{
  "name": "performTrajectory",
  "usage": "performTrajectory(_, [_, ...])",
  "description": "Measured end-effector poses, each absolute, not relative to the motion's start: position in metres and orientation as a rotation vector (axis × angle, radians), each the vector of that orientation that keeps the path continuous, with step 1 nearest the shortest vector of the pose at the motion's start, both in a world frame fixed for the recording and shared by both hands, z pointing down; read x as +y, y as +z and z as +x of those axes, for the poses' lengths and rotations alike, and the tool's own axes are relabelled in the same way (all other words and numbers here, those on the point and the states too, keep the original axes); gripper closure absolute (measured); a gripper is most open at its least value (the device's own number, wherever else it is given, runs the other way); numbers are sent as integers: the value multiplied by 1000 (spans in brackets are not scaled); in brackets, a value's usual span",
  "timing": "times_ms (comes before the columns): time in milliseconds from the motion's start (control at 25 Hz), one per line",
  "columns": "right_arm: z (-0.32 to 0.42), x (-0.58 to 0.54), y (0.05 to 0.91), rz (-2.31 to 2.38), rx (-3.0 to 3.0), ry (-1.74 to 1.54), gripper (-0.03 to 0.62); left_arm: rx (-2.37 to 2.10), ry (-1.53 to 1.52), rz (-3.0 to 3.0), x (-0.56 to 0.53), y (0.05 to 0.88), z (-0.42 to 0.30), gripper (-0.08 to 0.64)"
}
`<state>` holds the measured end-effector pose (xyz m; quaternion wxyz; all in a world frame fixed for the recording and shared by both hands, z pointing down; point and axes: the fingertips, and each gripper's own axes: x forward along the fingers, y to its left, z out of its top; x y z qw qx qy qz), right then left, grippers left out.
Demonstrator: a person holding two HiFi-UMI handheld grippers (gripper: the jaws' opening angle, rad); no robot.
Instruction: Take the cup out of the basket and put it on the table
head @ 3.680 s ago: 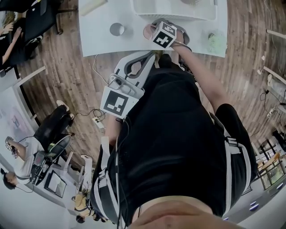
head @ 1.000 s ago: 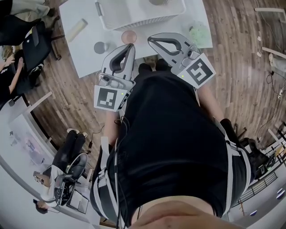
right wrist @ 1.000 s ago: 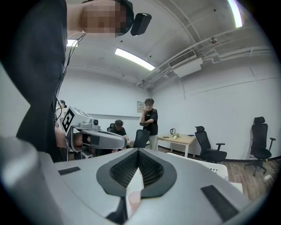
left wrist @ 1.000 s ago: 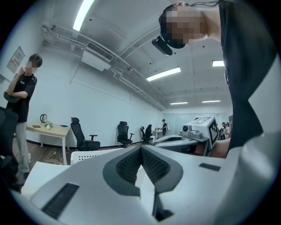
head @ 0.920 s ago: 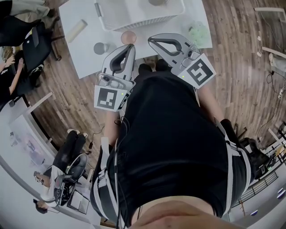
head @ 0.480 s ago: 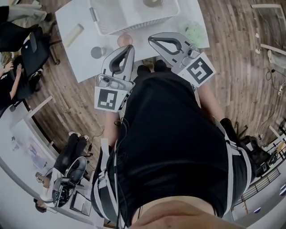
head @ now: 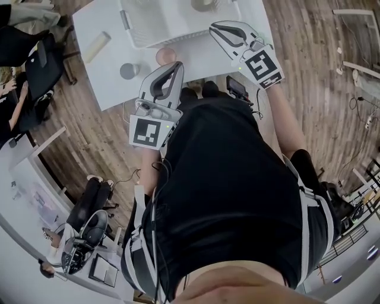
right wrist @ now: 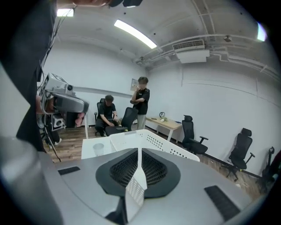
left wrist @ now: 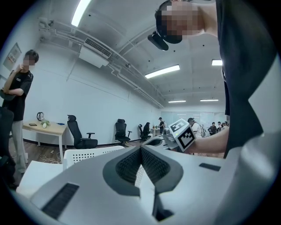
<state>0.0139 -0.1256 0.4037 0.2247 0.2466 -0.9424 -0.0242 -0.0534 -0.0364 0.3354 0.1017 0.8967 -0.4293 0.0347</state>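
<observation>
A white perforated basket [head: 160, 24] stands on the white table [head: 95, 18] at the top of the head view. A pale cup [head: 205, 5] sits inside it, cut off by the picture's top edge. My right gripper [head: 214, 27] is shut and empty, its tips at the basket's near right corner. My left gripper [head: 177, 65] is shut and empty too, held at the table's near edge beside a pink cup [head: 166, 56]. The basket [right wrist: 149, 139] lies just beyond the shut right gripper [right wrist: 139, 151]. Past the left gripper [left wrist: 140, 149] I see the basket [left wrist: 88, 154].
A grey cup [head: 129, 71] and a pale cylinder [head: 96, 46] lie on the table's left part. The grey cup [right wrist: 99, 148] also shows left of the basket. Seated people and office chairs [head: 35, 65] are at the left, on the wooden floor.
My right gripper has moved forward from the table's near edge to the basket's near right corner. The left gripper has stayed where it was, and both stay shut.
</observation>
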Motion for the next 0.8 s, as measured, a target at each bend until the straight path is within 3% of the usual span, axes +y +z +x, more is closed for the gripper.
performTrajectory(240, [9,-169,433,621,-2457,-110,569,-1265,118,2616,-37,345,-60,538])
performTrajectory(360, [-4,-181,449,579,-2391,-116,507,-1258,101,2607,-34,347,-68,538])
performTrajectory(800, [-24,-231,508,462,-2090,-180,473,-1227,71,2599,-30,352,-86,538])
